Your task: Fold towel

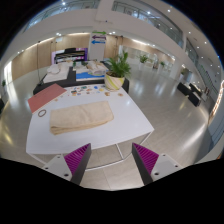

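The two-finger gripper (111, 160) with its magenta inner pads hangs wide open and holds nothing; only bare pale floor shows between the fingers, and the near edge of the white rectangular table (120, 132) lies just ahead of the fingertips. Outward from there, toward twelve o'clock and a touch to eleven, the beige soft cloth towel (82, 117) lies flat on the tabletop, apparently already doubled into a loose oblong, well apart from the fingers. I judge the step in hand to be the approach: the towel is untouched, and no fold is under way. The next move seems to call for carrying the gripper forward over the table edge, lowering it to one end or corner of the towel, and closing both pads on the fabric so that it can be lifted and laid across itself. Around the towel, at about ten o'clock, a flat reddish-pink folder or board (45, 96) rests near the far left corner of the table, and a small dark ring-like object (42, 113) lies just beside the towel's left end; this one could get in the way if that end is grasped. At one o'clock a green leafy plant in a pale pot (117, 72) stands at the table's back edge, clear of the towel. Beyond it a cluttered desk (68, 68) and an open hall show.
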Tool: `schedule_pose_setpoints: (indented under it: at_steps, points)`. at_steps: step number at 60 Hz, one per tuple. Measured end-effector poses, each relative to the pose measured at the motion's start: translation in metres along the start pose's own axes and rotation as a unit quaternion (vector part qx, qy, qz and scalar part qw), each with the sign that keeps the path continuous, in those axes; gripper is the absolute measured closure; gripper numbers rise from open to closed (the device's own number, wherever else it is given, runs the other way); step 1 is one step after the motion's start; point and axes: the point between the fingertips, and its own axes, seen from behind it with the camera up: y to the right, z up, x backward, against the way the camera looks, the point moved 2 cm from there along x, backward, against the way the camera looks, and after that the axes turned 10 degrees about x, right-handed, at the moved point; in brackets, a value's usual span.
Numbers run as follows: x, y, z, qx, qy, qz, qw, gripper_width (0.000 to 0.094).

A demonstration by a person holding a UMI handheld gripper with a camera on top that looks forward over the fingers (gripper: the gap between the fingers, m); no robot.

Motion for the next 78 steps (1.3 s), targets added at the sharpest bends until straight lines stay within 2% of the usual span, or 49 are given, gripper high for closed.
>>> schedule_pose_setpoints:
  at_steps: [8, 13, 32, 38, 50, 66, 68, 71, 75, 78]
  points:
    - [0.002, -0.025, 0.007, 0.019, 0.008, 0.026, 0.999, 0.0079]
    - [-0.013, -0.077, 0.028, 0.033, 0.013, 0.051, 0.998, 0.008]
    - [-0.038, -0.249, 0.071, 0.106, 0.085, 0.198, 0.971, 0.0085]
    - [-0.068, -0.277, 0.073, 0.118, 0.086, 0.201, 0.969, 0.0083]
    - [-0.149, -0.315, 0.095, 0.131, 0.101, 0.177, 0.97, 0.0083]
    - [-0.238, -0.343, 0.105, 0.145, 0.077, 0.158, 0.974, 0.0107]
    - [-0.244, -0.344, 0.103, 0.149, 0.072, 0.154, 0.974, 0.0135]
    - [-0.246, -0.346, 0.102, 0.145, 0.07, 0.157, 0.974, 0.0224]
    - [-0.248, -0.345, 0.1, 0.144, 0.064, 0.155, 0.975, 0.051]
    - [-0.256, -0.338, 0.101, 0.155, 0.062, 0.125, 0.978, 0.0747]
